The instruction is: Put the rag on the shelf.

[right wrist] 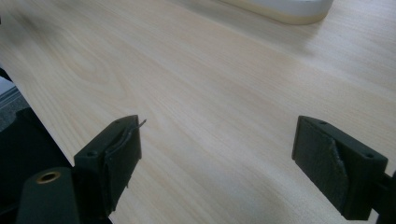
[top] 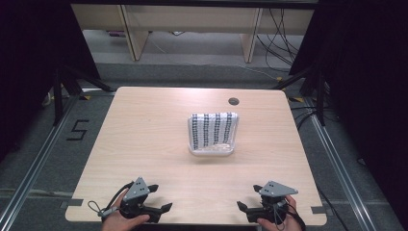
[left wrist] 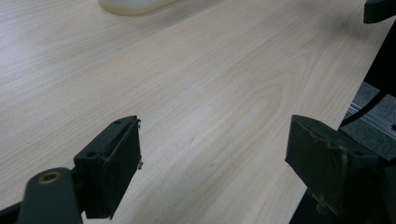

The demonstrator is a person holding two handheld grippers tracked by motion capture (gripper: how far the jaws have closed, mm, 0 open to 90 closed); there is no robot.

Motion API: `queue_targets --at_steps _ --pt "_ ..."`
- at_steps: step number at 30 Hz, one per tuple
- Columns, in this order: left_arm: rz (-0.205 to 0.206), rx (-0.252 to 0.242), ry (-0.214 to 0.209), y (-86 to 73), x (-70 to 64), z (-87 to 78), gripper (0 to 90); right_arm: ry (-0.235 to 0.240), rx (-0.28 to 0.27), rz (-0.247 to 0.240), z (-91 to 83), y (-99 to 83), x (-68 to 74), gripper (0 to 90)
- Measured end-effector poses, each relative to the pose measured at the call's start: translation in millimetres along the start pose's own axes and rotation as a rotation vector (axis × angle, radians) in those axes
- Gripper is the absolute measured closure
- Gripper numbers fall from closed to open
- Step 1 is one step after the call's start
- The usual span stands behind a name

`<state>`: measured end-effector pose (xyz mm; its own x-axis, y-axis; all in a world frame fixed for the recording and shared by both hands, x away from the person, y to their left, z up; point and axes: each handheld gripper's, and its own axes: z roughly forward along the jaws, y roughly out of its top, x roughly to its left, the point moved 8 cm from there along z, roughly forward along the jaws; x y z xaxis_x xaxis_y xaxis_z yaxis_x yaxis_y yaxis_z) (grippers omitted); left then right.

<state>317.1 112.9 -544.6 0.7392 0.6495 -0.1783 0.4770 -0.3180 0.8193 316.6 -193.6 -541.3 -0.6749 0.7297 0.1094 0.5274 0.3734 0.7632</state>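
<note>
Table: A light wooden table [top: 144, 144] is seen from above. A small round dark hole [top: 234, 101] is set near its far edge.

Tray: A white tray [top: 211, 150] is placed near the middle of the table, well apart from both grippers. A little of its pale rim is seen at the top of the left gripper view [left wrist: 135, 5] and at the top of the right gripper view [right wrist: 289, 9].

Cloth: A folded white cloth with dark striped marks [top: 213, 129] is laid in the tray. It is leaned up at the back, so its far edge is raised.

Left gripper: The left gripper [top: 161, 208] is held low at the near left edge of the table by a hand [top: 122, 222]. Its jaws are spread wide apart in the left gripper view [left wrist: 212, 161]. Nothing is held between them; bare wood is seen in the gap.

Right gripper: The right gripper [top: 243, 208] is held low at the near right edge of the table by the other hand [top: 279, 224]. Its jaws are spread wide apart too in the right gripper view [right wrist: 217, 163], and nothing is held between them.

Grey plates: A grey three-cornered plate is fixed on top of each gripper.

Floor: Grey floor [top: 43, 144] is seen around the table, and a dark number 5 [top: 78, 130] is marked on it at the left.

Cables: Dark cables [top: 279, 38] are laid on the floor at the far right.
</note>
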Motion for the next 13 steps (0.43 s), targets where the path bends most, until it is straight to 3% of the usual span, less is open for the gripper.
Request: queue_targets --at_steps 2,4,5,7,10,11,13 --pt "0.009 0.003 0.000 -0.2 0.8 0.4 17.3 -0.017 0.006 0.002 -1.1 -0.9 -1.6 16.8" --pt "0.011 0.005 0.001 -0.2 1.7 0.9 17.3 0.000 0.006 0.005 0.0 -1.0 -0.9 16.8" --pt "-0.003 0.010 0.010 -0.8 2.0 0.4 17.3 -0.005 0.002 -0.001 -0.3 -0.6 -1.8 16.8" --pt "-0.004 -0.009 0.007 -0.1 2.8 1.3 17.3 -0.005 0.002 0.004 -0.4 -0.7 -1.7 16.8" --pt "0.003 0.013 0.017 -0.4 4.9 -0.9 17.3 -0.009 -0.008 0.008 -0.7 0.3 -1.7 16.7" --pt "-0.010 0.003 0.010 0.2 4.6 0.0 17.3 0.005 -0.003 0.036 -0.8 0.0 1.3 16.7" --pt "0.007 0.016 0.018 -0.6 7.6 -1.3 17.3 0.006 0.004 0.050 -0.7 -0.5 3.1 16.7"
